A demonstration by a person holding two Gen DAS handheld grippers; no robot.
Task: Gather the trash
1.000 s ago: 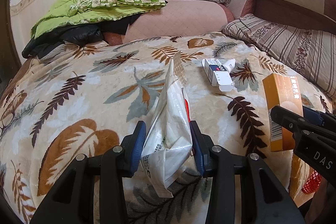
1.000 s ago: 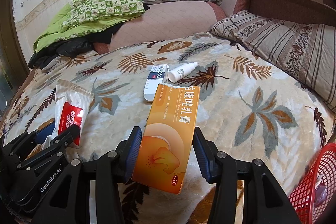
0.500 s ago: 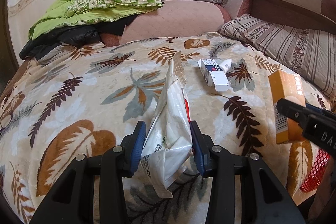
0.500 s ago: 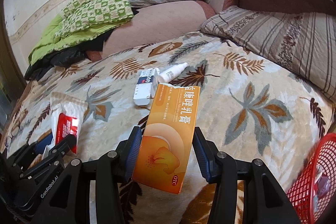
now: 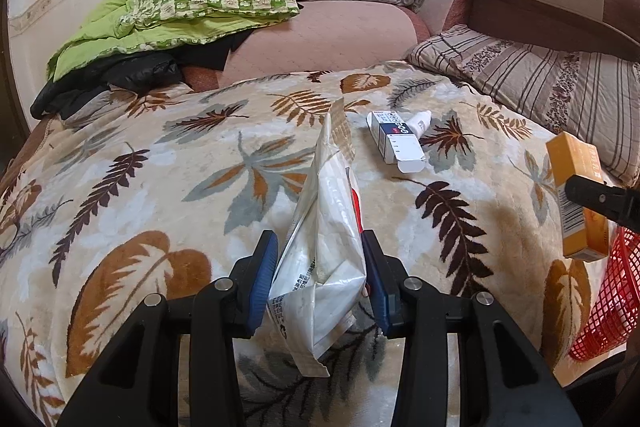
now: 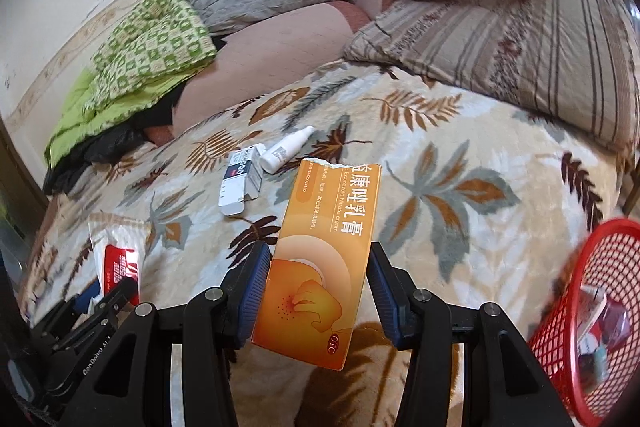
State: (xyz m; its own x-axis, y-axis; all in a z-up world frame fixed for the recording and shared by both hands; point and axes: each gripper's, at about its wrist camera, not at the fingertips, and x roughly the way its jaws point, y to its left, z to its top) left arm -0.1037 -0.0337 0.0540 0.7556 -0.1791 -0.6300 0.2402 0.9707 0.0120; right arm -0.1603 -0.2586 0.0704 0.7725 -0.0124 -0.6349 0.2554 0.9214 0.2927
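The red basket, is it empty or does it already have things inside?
Not empty. Through the mesh of the red basket, the right wrist view shows a few packets lying inside, too blurred to identify.

- Orange box [image 6: 320, 263], right wrist view: big white Chinese characters run down its side, with "Econazole Nitrate cream" in small print beside them.
- Same box, lower corner: "OTC" in a small oval.
- Left gripper [image 6: 86, 311], seen from the right wrist: "GenRobot.AI" in white on its black body.
- White bag [image 5: 324, 267]: printed lines near its bottom, too small to read.
- White carton [image 5: 394, 141] mid-blanket: label markings, illegible.
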